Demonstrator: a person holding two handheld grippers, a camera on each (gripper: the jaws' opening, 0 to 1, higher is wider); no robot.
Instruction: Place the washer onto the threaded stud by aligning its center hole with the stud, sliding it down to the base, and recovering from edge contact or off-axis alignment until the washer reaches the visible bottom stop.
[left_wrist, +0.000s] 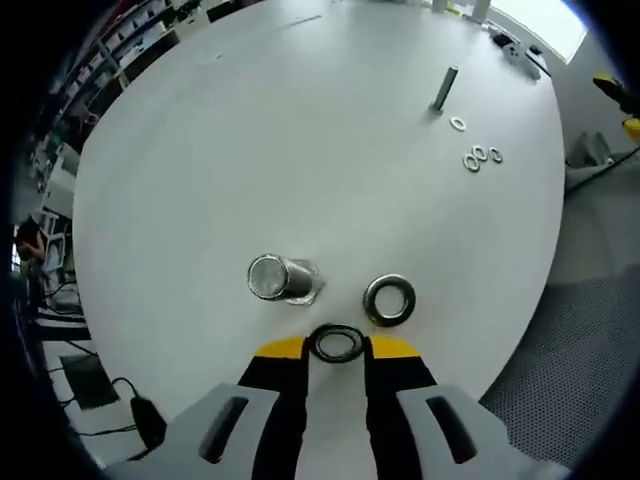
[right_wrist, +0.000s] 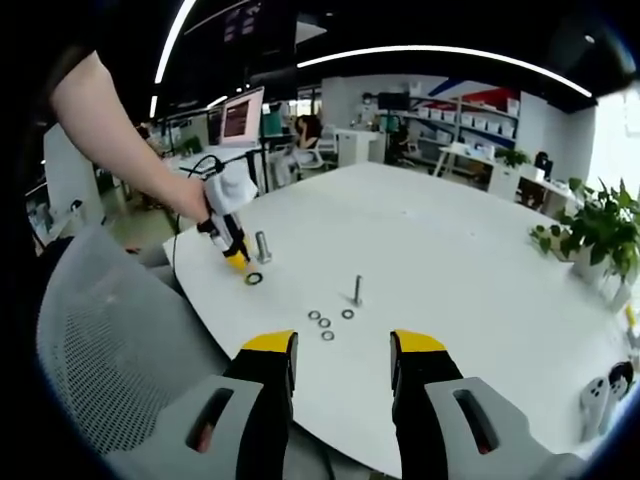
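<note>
In the left gripper view, the left tongs (left_wrist: 337, 347) reach down over the near edge of the white bench (left_wrist: 250, 130), and a washer (left_wrist: 336, 343) sits right between their yellow tips. The jaws look closed onto its rim, though I cannot tell whether it is lifted or lying flat on the bench. Gripping it by the edge leaves the centre hole free, which is what the stud needs.

Just beyond the tips stands the large stud (left_wrist: 279, 278), seen almost end-on, so its top face shows as a bright disc over a hex base. It is a little to the left of the held washer, so the hole is not yet over the axis; I judge the next move to be a lift and a shift toward the stud. A second washer (left_wrist: 390, 300) lies flat on the bench just to the right of the stud, apart from it.

Far across the bench, near the opposite edge, a thin stud (left_wrist: 444, 88) stands upright with four small washers (left_wrist: 477, 151) scattered loosely beside it.

In the right gripper view, the right tongs (right_wrist: 342, 344) hang open and empty above the bench edge, well apart from the work, probably waiting. Beyond them, a person's hand (right_wrist: 192, 200) holds the left tongs by the large stud.
</note>
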